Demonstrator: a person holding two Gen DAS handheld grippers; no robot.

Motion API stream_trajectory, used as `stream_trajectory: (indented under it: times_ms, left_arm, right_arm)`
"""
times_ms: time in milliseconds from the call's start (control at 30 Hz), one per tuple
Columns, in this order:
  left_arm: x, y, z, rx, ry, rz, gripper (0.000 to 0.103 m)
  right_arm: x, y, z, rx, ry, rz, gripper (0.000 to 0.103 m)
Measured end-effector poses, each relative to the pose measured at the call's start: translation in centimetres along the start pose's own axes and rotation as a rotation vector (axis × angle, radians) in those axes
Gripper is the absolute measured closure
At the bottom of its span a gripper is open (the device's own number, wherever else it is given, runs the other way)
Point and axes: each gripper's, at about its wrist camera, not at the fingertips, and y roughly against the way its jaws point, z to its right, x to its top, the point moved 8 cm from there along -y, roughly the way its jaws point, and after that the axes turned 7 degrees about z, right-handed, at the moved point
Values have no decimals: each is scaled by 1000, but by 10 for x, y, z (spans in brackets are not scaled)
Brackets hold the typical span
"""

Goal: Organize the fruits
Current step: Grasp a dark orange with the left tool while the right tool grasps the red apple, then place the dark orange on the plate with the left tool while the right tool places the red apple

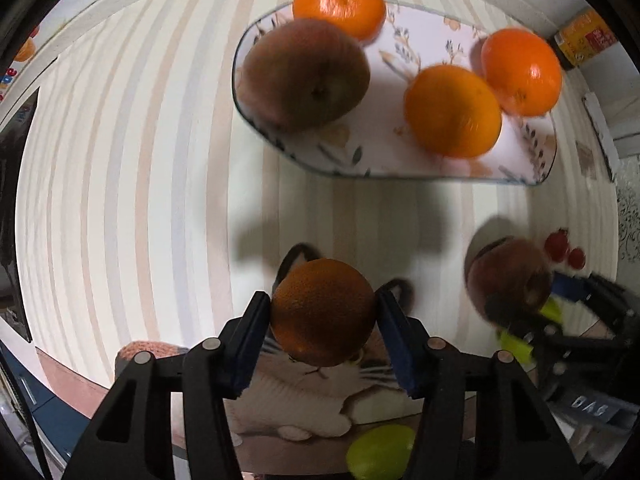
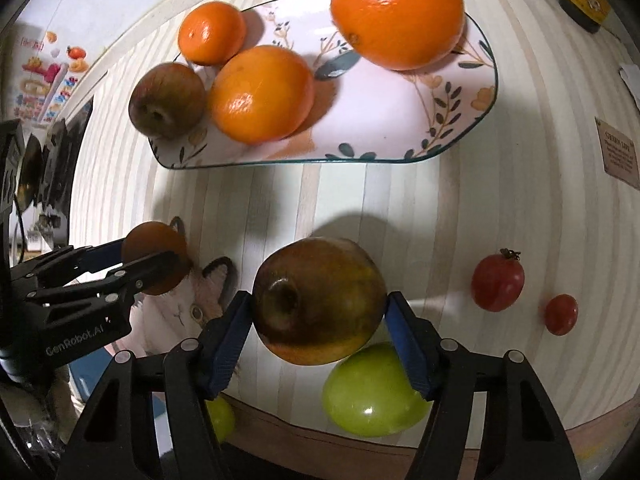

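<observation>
Orange (image 1: 325,312) sits clamped in left hand-held gripper (image 1: 325,320); right hand-held gripper (image 2: 319,312) clasps brown apple (image 2: 319,300).

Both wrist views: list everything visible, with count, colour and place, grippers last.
Plate: one, white with floral print and dark rim, far side of the table.
Oranges on plate: three, orange.
Apple on plate: one, brownish red, at the plate's left end.
Held orange: one, dark orange, in the left gripper.
Held apple: one, brown-yellow, in the right gripper.
Green fruits: two, near edge of the table.
Tomatoes: two, red, on the table right of the held apple.
Table: one, pale striped.
Cat mat: one, white and brown, near edge.
Jar: one, yellow label, far right.
Left gripper: shut on the held orange.
Right gripper: shut on the held apple.
</observation>
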Motion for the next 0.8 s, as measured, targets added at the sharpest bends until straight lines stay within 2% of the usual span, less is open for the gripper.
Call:
stream_trajectory:
  times_ms: [500,633,800]
  left_arm:
    - [-6,-9,-16,-22,52,1,51]
    - [-3,14,-17,-39,54,28,51]
    - [19,65,-3,-97,42,102,51]
  right_arm:
    - [3,-4,-1,-18,-20,-10,32]
    - [2,1,-2,-23,-20,21,33]
    - [11,31,1,39,-84,100,33]
